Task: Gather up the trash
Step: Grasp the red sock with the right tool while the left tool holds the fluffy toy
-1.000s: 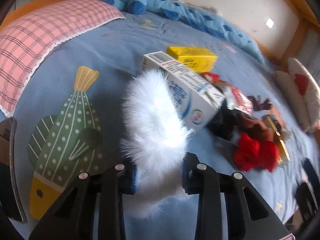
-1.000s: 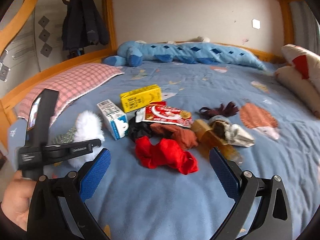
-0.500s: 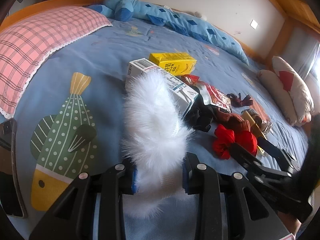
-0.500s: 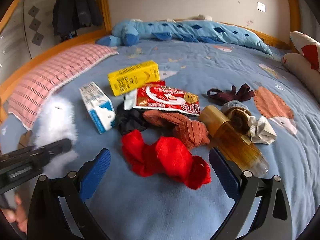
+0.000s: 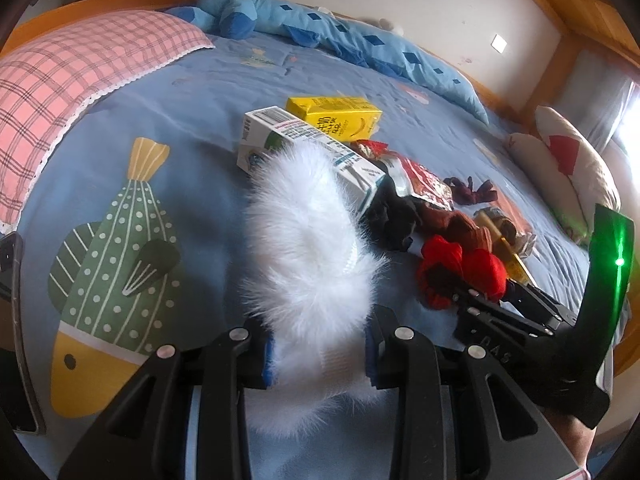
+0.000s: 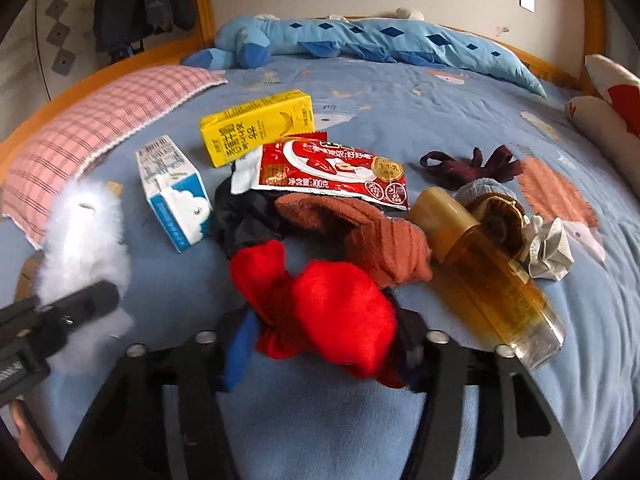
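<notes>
My left gripper [image 5: 318, 354] is shut on a white fluffy thing [image 5: 304, 248] that stands up between its pads above the blue bedspread. My right gripper [image 6: 324, 344] is closing its jaws on a red cloth [image 6: 332, 308], and both pads touch its sides. Behind the cloth lie a brown sock [image 6: 376, 232], a black cloth [image 6: 244, 216], a red snack wrapper [image 6: 336, 172], a white and blue milk carton [image 6: 176, 196] and a yellow carton [image 6: 260, 128]. An amber bottle [image 6: 488, 280] and crumpled paper [image 6: 548, 252] lie to the right.
A pink checked pillow [image 5: 80, 72] lies at the left, and a long blue plush [image 6: 360, 40] runs along the far wall. White and red cushions [image 5: 568, 176] sit at the right edge. A wooden bed frame [image 6: 592, 20] rims the mattress. A dark red ribbon [image 6: 472, 168] lies past the bottle.
The right gripper came down and forward over the pile, and its wide-open jaws have narrowed around the red cloth. The left gripper still holds the fluffy thing in place.
</notes>
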A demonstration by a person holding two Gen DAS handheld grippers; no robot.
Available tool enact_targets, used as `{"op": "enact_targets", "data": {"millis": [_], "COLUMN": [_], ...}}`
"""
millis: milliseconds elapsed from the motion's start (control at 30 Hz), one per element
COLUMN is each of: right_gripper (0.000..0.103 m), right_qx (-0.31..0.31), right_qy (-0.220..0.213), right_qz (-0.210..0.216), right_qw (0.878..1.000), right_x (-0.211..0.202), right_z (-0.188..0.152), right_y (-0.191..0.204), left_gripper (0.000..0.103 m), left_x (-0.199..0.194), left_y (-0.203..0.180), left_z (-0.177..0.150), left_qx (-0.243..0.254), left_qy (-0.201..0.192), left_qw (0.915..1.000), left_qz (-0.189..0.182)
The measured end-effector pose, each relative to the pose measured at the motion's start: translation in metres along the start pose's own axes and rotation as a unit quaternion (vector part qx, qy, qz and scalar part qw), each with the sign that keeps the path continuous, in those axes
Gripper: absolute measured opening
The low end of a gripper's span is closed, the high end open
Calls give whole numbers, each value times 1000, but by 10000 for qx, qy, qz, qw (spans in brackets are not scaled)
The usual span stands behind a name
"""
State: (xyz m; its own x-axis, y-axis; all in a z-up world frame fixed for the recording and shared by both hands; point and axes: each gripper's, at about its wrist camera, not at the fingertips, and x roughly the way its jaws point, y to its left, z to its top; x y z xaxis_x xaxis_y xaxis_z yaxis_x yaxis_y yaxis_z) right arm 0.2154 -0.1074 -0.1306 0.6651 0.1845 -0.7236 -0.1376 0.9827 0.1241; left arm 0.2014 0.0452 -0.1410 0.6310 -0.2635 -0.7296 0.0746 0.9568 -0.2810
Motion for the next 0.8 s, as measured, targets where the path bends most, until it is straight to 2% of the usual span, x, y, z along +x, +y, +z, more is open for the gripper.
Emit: {"op": "enact_targets", "data": {"millis": [333,567,800], "right_gripper": [43,43,43], "right_qx": [282,429,469], "right_qy": [-249,-494,-776], "right_qz": [421,730,459], "right_qw": [9984,9952,9948], "right_x": [-46,-100,-161], "right_z": [-15,-32,-55], "right_y": [-14,-27,-49], "left_gripper": [33,33,33], "left_x": [-16,-42,-67], "left_y": [-28,-54,-103], "left_z": [-8,-34,-62], "left_qx": [292,533,1036], "left_qy": [-39,-5,135], "left_qw": [9993,9971,9876], "left_qz": [-234,-546,-1171]}}
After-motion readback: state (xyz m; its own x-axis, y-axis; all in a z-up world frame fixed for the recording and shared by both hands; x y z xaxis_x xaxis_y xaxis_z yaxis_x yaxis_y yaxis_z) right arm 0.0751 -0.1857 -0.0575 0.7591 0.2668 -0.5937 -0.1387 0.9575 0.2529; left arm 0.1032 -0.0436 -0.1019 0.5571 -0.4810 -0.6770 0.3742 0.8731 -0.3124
